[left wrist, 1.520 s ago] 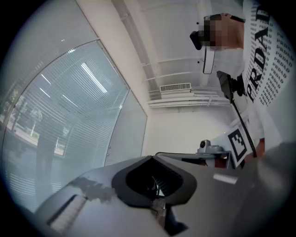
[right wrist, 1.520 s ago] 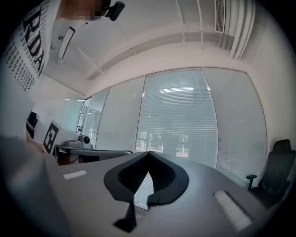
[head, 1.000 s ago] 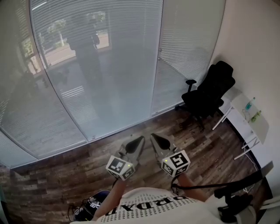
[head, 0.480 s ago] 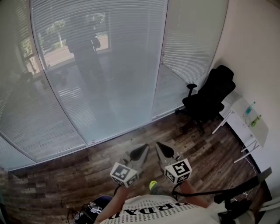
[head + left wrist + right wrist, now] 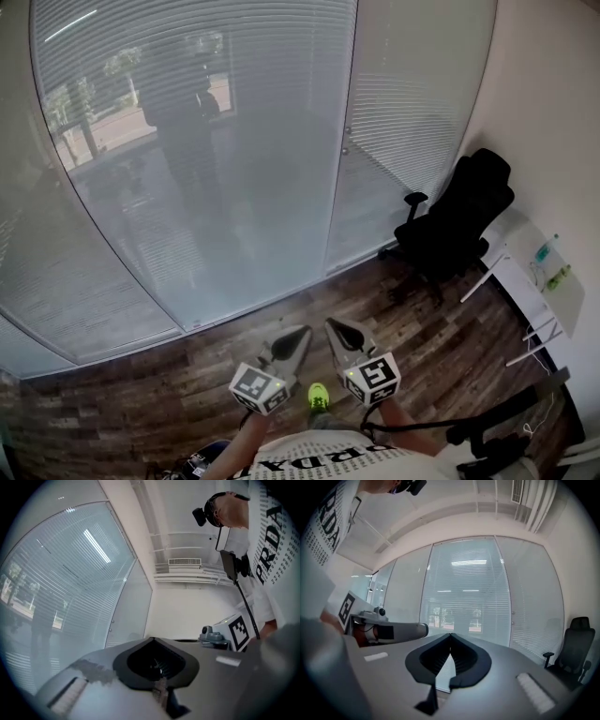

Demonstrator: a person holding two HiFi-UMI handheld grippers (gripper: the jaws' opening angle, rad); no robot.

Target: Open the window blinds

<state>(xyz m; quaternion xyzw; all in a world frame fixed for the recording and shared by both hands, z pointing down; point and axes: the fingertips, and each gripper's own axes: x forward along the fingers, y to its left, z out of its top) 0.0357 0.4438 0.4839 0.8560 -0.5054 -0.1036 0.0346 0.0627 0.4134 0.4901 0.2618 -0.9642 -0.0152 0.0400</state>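
The window blinds (image 5: 187,122) hang behind tall glass panels ahead of me, their horizontal slats lowered; a street shows faintly through them. A second panel of blinds (image 5: 412,94) stands to the right. My left gripper (image 5: 298,336) and right gripper (image 5: 334,326) are held side by side over the wooden floor, well short of the glass, both pointing at it. Both are shut and hold nothing. The left gripper view has the left gripper (image 5: 151,639) with tips together and blinds (image 5: 61,573) beyond. In the right gripper view the right gripper (image 5: 450,634) faces the blinds (image 5: 464,597).
A black office chair (image 5: 459,220) stands at the right by a white desk (image 5: 539,291) with bottles on it. A white wall closes the right side. My green shoe (image 5: 319,396) is on the dark plank floor (image 5: 122,403). A black stand (image 5: 497,436) sits lower right.
Both grippers have shifted lower in the head view, still side by side. A green shoe has come into sight beneath them, and the window scene has slid slightly.
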